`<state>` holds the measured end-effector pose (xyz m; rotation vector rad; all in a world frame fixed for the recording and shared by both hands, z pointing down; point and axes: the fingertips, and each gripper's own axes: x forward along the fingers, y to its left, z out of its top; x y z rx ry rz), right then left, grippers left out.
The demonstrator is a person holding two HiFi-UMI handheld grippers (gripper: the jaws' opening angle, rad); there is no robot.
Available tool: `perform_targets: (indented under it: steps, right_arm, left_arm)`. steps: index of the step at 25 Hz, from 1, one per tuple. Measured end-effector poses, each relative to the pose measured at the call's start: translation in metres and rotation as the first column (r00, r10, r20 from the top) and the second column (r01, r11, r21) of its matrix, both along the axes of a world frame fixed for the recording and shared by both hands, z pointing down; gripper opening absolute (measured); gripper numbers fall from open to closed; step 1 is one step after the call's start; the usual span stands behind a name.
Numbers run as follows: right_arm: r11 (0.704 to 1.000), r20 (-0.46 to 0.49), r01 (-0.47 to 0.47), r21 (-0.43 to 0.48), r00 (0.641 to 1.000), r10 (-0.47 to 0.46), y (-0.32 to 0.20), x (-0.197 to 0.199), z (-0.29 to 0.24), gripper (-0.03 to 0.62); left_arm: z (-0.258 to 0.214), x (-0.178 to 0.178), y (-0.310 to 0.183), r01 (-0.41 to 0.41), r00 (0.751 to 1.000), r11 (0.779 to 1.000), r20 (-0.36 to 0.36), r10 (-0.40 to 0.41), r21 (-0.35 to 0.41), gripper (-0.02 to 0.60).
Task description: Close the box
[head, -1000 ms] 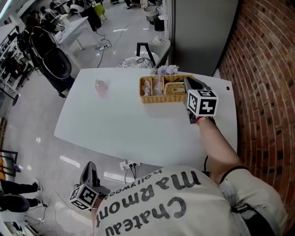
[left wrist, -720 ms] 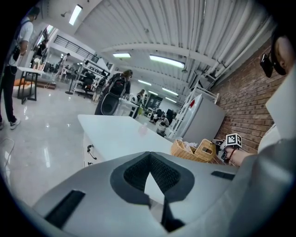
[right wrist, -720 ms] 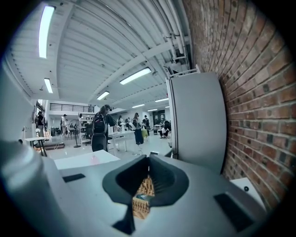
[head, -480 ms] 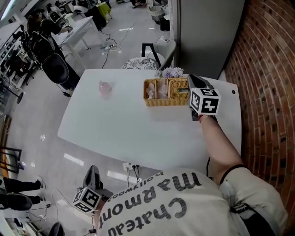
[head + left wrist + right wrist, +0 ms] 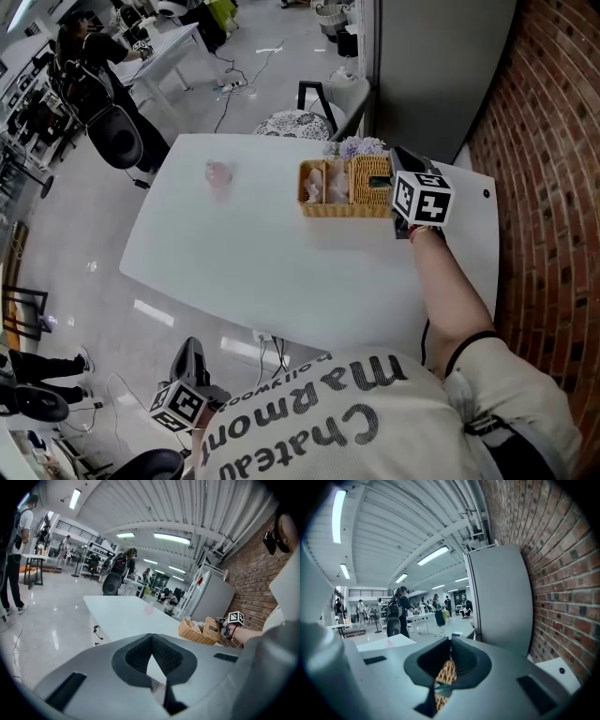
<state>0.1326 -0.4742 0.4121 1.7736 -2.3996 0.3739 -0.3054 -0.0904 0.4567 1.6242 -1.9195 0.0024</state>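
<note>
Left gripper [image 5: 151, 639] hangs below the table [image 5: 262, 253], jaws together, empty. Wicker box [image 5: 328, 208] sits far right on the table, lid [image 5: 370, 178] still tilted up. Right gripper [image 5: 450, 645] stays pinched near-shut on the lid edge and has barely moved. Box not closed yet, I'd say; lid needs lowering.

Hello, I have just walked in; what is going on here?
A person is working at a wicker box on the white table. The right gripper is shut on the box's woven lid, which stands raised, so the box is not yet closed. The left gripper hangs shut and empty at the person's side, lower than the table.
</note>
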Motion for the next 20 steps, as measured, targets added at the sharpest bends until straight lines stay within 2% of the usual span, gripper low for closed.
perform_targets:
  steps: [11, 20]
  right_arm:
    - [0.998, 0.012, -0.008, -0.059, 1.0, 0.008, -0.027, 0.003, 0.026, 0.02]
    - [0.991, -0.07, 0.015, -0.136, 0.997, -0.025, -0.035, 0.0, 0.05, 0.02]
  left_arm:
    - [0.007, -0.001, -0.008, 0.021, 1.0, 0.999, 0.0, -0.021, -0.034, 0.0]
    - [0.01, 0.015, -0.037, -0.023, 1.0, 0.999, -0.008, 0.023, -0.033, 0.0]
